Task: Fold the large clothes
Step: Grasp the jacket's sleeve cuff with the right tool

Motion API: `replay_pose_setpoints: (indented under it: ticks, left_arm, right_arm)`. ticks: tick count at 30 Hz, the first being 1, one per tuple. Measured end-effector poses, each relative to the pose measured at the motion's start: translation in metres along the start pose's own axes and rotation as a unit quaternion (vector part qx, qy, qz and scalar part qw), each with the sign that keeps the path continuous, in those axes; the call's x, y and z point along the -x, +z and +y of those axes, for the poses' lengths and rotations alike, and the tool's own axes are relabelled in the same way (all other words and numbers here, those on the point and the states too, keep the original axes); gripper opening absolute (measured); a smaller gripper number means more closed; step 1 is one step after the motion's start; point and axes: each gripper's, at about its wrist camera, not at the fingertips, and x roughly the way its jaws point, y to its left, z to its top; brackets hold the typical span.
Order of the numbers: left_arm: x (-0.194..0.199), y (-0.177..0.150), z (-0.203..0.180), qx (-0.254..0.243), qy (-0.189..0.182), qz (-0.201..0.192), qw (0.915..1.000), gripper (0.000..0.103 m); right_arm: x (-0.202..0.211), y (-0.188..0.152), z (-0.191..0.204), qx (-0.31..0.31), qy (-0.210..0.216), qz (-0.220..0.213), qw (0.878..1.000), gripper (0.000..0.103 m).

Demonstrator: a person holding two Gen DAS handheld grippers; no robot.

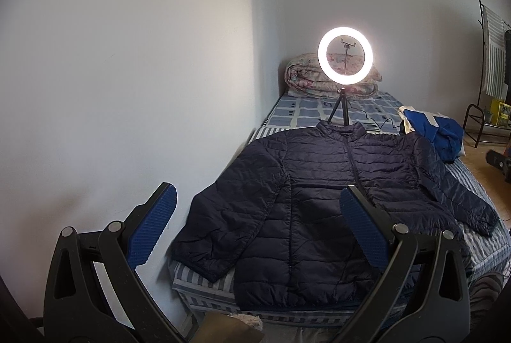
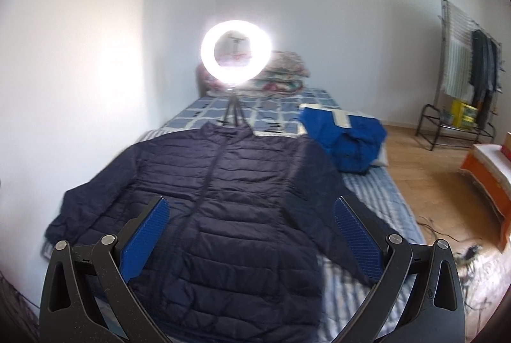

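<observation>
jacket point(image 1: 319, 199): quilted, faint sheen | fingers point(image 1: 150, 228): ribbed blue pads | floor point(image 2: 431, 183): wood

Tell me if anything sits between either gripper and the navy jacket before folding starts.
Nothing visible does. The navy jacket lies spread flat on the bed, with the left gripper and right gripper both open above it. The ring light and blue garment stand beyond it.

A lit ring light point(image 1: 345, 60) stands on the bed point(image 1: 303, 110) before a rolled quilt point(image 1: 303, 76). Near it lies what looks like blue clothing point(image 2: 346, 140); a drying rack point(image 2: 463, 62) stands farther off.
</observation>
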Motion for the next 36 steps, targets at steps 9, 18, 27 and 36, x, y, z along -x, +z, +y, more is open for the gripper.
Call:
replay_pose_setpoints:
  ticks: [9, 18, 27, 36]
  left_arm:
    - [0.009, -0.022, 0.033, 0.013, 0.016, 0.007, 0.9998, 0.103]
    - [0.019, -0.051, 0.053, 0.008, 0.026, 0.026, 0.9993, 0.103]
    - [0.029, -0.068, 0.066, 0.017, 0.013, 0.038, 0.9991, 0.099]
    - [0.029, -0.078, 0.085, 0.029, 0.023, 0.058, 0.9976, 0.091]
  right_arm:
    - [-0.037, 0.017, 0.066, 0.050, 0.081, -0.019, 0.995, 0.102]
    - [-0.081, 0.025, 0.146, 0.110, 0.226, 0.018, 0.968, 0.102]
    - [-0.111, -0.003, 0.255, 0.209, 0.336, 0.100, 0.913, 0.094]
    - [-0.146, -0.064, 0.359, 0.302, 0.397, 0.191, 0.846, 0.063]
